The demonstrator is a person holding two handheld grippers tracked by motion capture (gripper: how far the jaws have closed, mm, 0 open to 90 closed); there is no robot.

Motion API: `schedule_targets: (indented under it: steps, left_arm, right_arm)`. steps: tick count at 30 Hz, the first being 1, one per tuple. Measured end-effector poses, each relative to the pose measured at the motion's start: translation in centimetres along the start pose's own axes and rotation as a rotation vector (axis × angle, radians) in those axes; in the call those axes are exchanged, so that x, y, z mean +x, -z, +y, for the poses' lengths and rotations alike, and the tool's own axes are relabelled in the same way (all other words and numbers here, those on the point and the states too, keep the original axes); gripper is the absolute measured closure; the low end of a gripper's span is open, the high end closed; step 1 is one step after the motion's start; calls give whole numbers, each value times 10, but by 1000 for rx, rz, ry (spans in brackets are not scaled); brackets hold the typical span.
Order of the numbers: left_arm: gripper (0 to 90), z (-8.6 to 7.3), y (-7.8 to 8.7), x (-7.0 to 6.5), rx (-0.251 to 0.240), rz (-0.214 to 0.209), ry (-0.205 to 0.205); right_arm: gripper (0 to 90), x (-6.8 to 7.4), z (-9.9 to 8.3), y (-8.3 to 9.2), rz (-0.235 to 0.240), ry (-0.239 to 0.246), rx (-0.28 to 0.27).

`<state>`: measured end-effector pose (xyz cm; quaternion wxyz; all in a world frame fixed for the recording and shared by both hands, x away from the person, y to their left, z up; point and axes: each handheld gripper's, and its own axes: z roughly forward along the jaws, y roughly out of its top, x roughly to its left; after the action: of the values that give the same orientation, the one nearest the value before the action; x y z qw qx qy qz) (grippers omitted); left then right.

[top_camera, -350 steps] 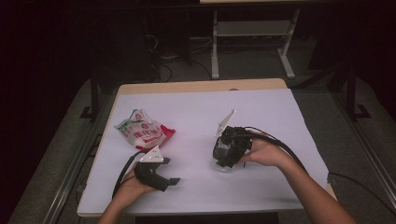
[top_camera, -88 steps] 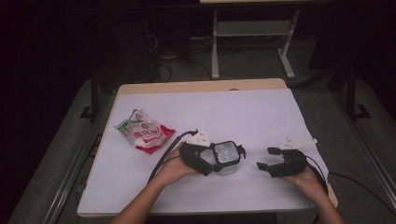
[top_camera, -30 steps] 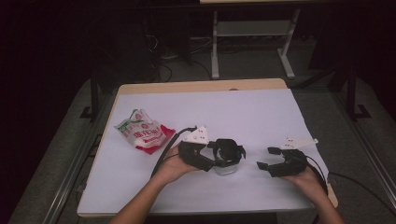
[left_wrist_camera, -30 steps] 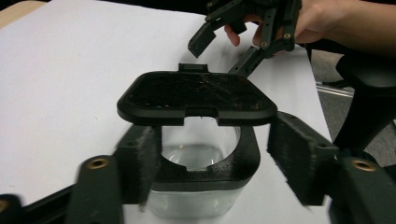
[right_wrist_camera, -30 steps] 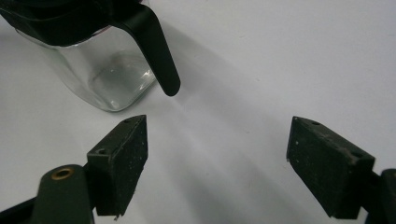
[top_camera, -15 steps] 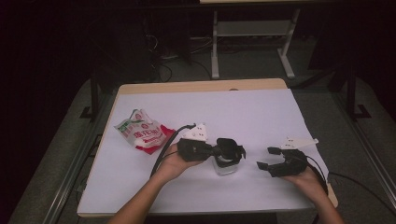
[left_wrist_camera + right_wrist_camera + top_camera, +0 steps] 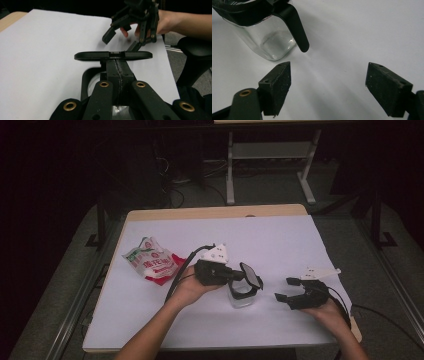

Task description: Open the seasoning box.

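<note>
A: What does the figure show?

B: High view, centre of frame: a small glass jug (image 7: 240, 296) stands on the white table (image 7: 280, 240). The left gripper (image 7: 234, 276) has its jaws clenched on the jug's black hinged lid (image 7: 251, 275), which stands tilted up off the rim. In the left gripper view the jaws meet flush at the lid's (image 7: 113, 55) edge, mid-frame.

A: And the other one?

B: The right gripper (image 7: 289, 289), right of centre, rests low with jaws released and nothing between them. In the right gripper view its pads (image 7: 277, 88) stand wide apart at the bottom, and the jug (image 7: 265, 41) with its black handle (image 7: 296, 31) sits at the upper left, near but not touched.

A: How will the jug handle?

B: Judging by the clear walls, it is rigid, smooth, probably light while empty, and breakable. Glass is likely slippery under hard pads; the handle or the black collar gives the safer hold. The lid is thin plastic on a hinge, so lifting by it risks tipping the body.

A: Anything else on the table?

B: A snack bag (image 7: 152, 264), left of centre, well apart from the jug.
</note>
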<state>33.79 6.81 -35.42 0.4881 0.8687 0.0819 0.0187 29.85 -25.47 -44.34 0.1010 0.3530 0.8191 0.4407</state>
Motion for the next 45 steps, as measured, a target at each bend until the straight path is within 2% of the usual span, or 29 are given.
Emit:
schedule_targets:
  steps: [12, 21, 28, 31, 35, 39, 45]
  left_arm:
    - [900, 27, -19, 5, 17, -25, -12]
    - [900, 38, -36, 9, 28, -30, -11]
    - [900, 42, -49, 11, 21, -36, -2]
    - [900, 42, -50, 10, 22, -39, -3]
    - [900, 41, -47, 10, 16, -38, -1]
    - [900, 39, -42, 10, 22, -45, -2]
    - [900, 33, -32, 8, 20, -49, 3]
  right_arm:
    - [198, -1, 2, -2, 12, -2, -11]
    - [197, -4, 4, -6, 25, 7, -21]
    - [189, -1, 4, -4, 8, 21, -44]
    - [188, -1, 4, -4, 11, 22, -41]
    - [179, 1, 6, -3, -8, 27, -21]
    - [147, 2, 7, -3, 4, 10, 1]
    - [148, 3, 9, -1, 30, 2, 14]
